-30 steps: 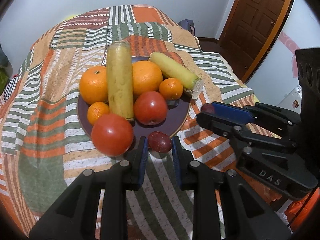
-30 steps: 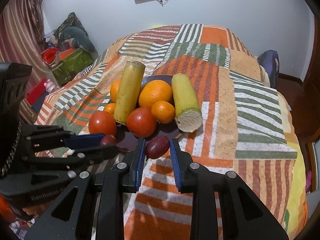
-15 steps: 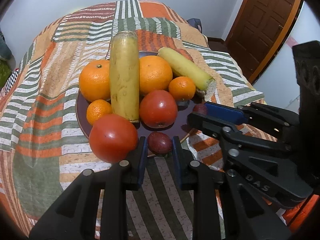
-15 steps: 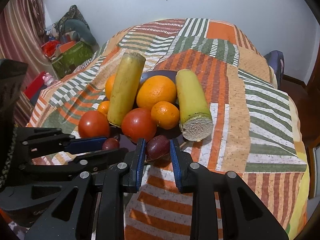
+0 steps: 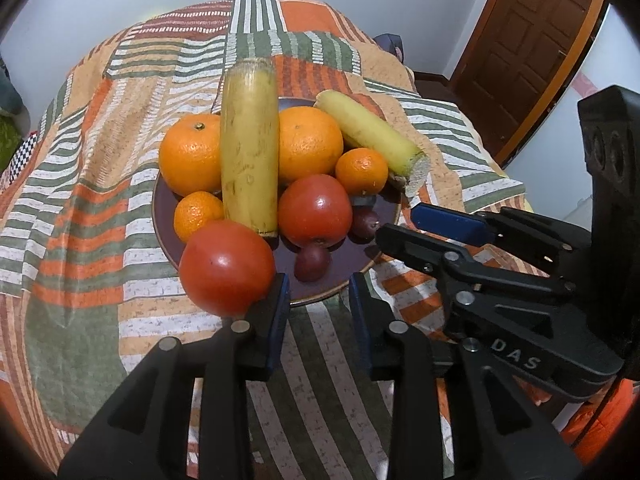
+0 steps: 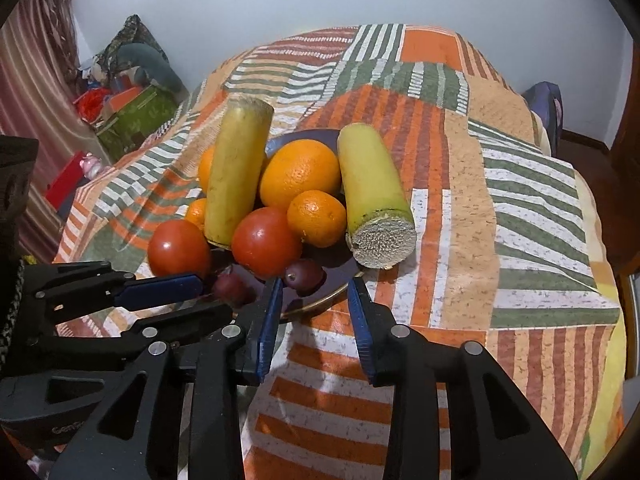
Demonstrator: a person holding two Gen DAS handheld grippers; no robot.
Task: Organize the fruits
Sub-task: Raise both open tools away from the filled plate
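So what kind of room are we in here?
Most likely a bedroom in a home: the plate of fruit sits on what looks like a bed under a patchwork bedspread, with a panelled wooden door nearby and clutter heaped by a striped curtain.

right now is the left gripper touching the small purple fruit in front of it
Apart. In the left wrist view the left gripper is opening, and the small purple fruit lies on the plate beyond its pads.

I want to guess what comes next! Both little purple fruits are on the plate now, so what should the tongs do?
Probably back both tongs straight away. The left tongs and right tongs are opening, and each purple fruit lies free on the plate, no longer pinched.
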